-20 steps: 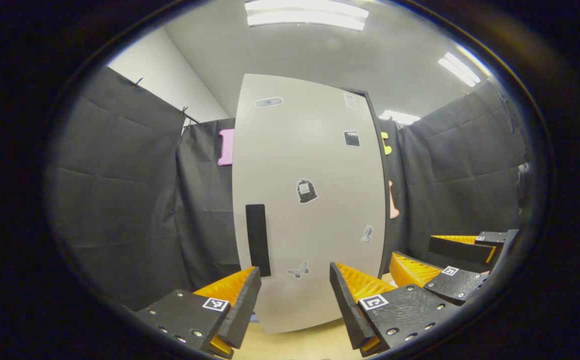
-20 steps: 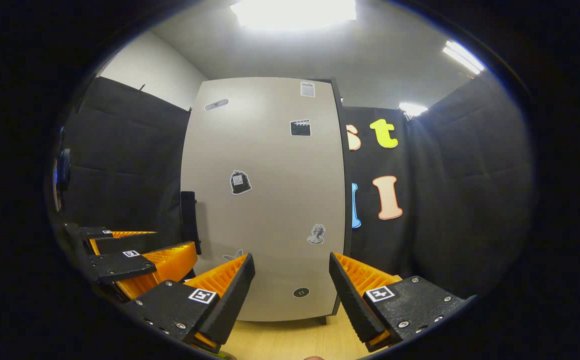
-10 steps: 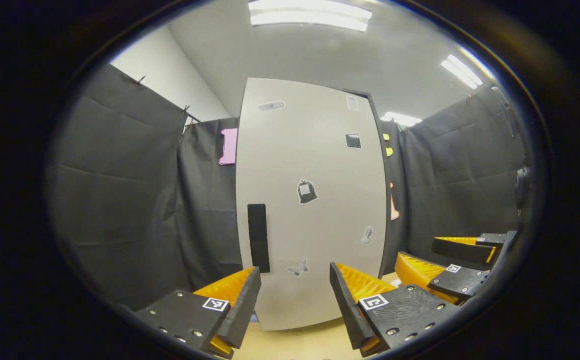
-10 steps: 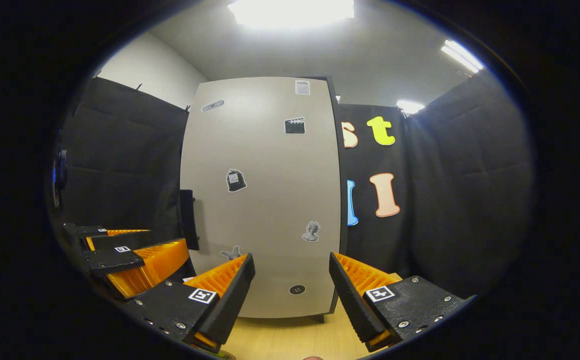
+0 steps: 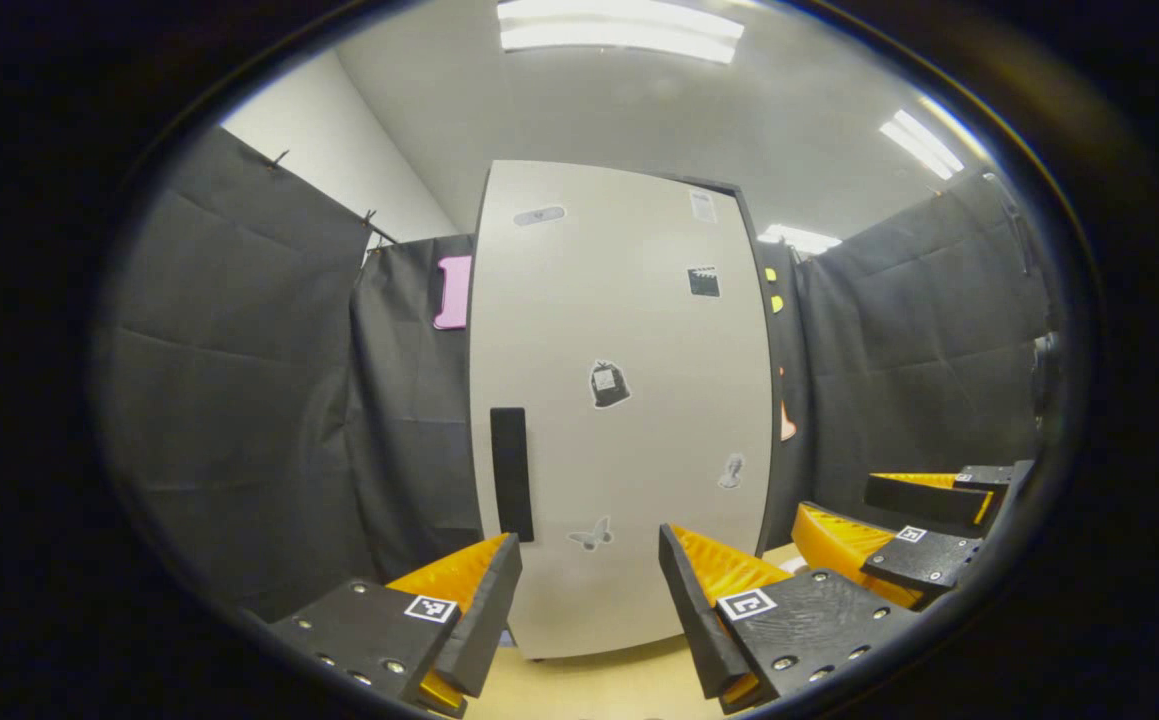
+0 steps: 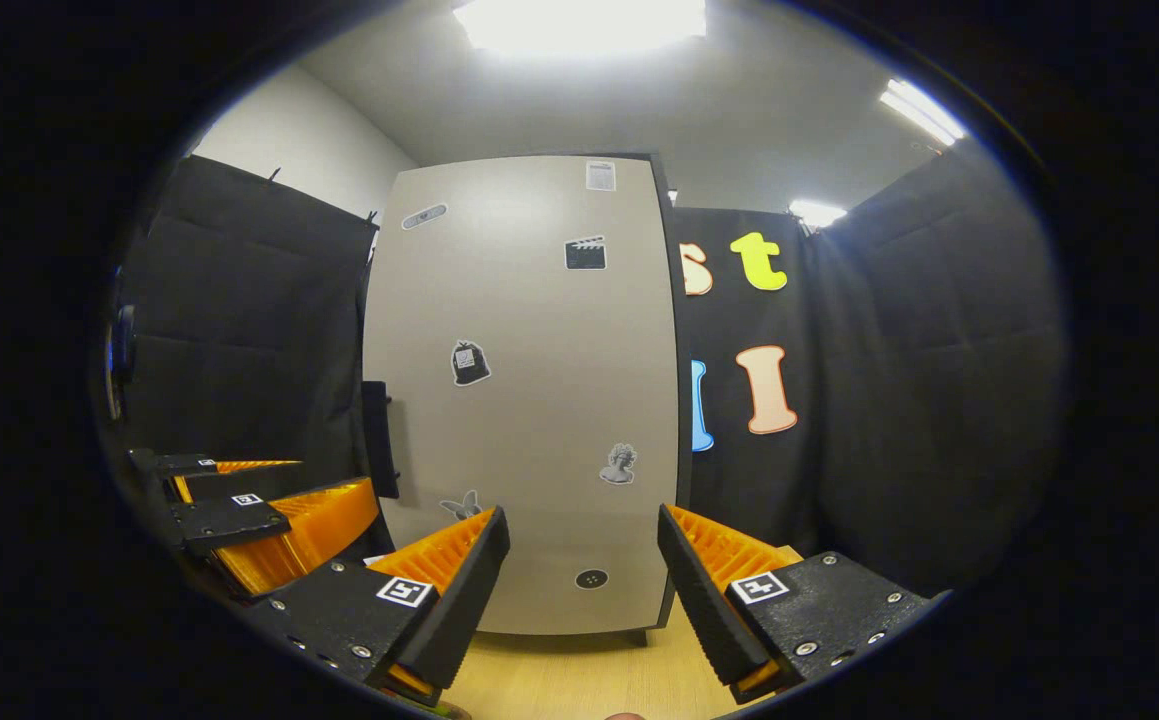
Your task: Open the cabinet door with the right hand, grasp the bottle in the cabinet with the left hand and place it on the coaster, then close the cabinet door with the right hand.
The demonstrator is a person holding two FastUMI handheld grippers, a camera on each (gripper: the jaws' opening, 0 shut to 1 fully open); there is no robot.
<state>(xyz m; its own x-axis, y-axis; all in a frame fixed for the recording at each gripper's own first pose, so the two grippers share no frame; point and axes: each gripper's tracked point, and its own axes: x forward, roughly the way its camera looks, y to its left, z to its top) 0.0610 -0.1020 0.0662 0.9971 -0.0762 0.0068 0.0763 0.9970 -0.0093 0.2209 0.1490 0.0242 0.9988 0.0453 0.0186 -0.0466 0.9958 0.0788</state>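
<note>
Black cloth walls back the shut cabinet door (image 6: 524, 400) (handle (image 6: 379, 440) untouched), both right gripper (image 6: 584, 580) and left gripper (image 5: 589, 600) spread, empty, waiting to begin.

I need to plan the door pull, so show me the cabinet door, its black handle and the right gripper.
cabinet door (image 6: 539, 400), right gripper view, bare middle of the panel.
black handle (image 5: 511, 472), left gripper view, middle of the bar.
right gripper (image 6: 583, 570), right gripper view, midway between its fingertips.

cabinet door (image 6: 529, 400) shut, inside hidden, small stickers (image 6: 469, 362) too small to make out
</note>
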